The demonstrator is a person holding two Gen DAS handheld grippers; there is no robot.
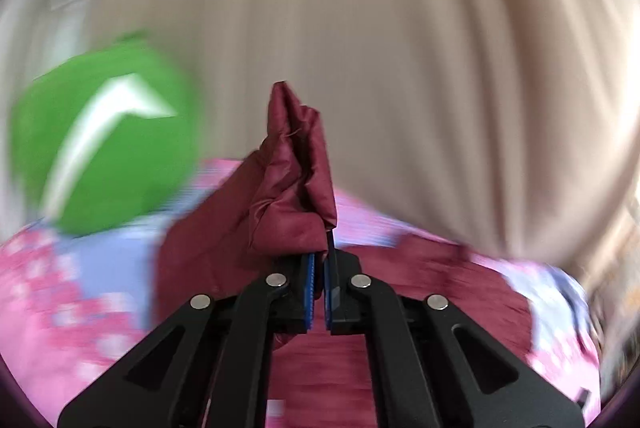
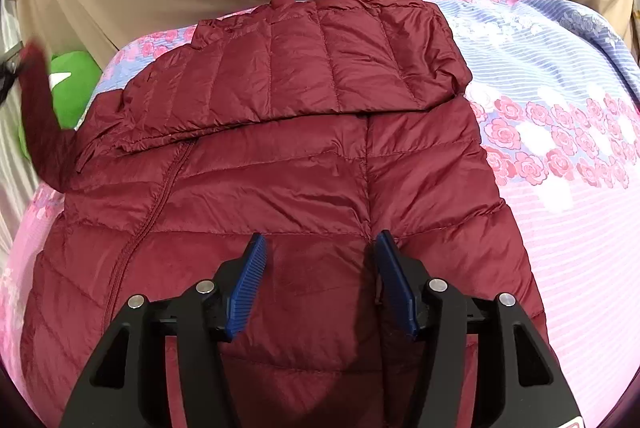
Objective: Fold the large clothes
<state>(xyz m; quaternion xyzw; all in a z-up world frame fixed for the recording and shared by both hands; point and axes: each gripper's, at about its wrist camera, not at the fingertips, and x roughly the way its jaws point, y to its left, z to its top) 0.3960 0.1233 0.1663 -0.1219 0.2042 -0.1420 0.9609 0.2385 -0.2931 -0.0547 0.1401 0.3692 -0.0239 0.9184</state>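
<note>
The dark red puffy quilted jacket [image 2: 304, 164] lies flat on the pink and blue rose-print bed cover [image 2: 560, 148], spread out right under and ahead of the right claw [image 2: 318, 284]. One sleeve [image 2: 320, 68] is already folded across the top of the jacket, far ahead of that claw. So the job looks partly done.

The right claw is wide open and holds nothing. It hangs just over the jacket's lower half.

The left claw [image 1: 319, 292] is pinched tight on the other sleeve's end [image 1: 298, 168], which sticks up past its tips. From the right claw, this sleeve [image 2: 40, 116] is lifted far off to the left. I think it must go across the jacket next, then the body gets folded.

The jacket's right edge has lots of bare cover beside it. On the left sit a green cushion with a white mark [image 1: 104, 132] and the beige curtain [image 1: 380, 28] behind, so room there is tighter.
</note>
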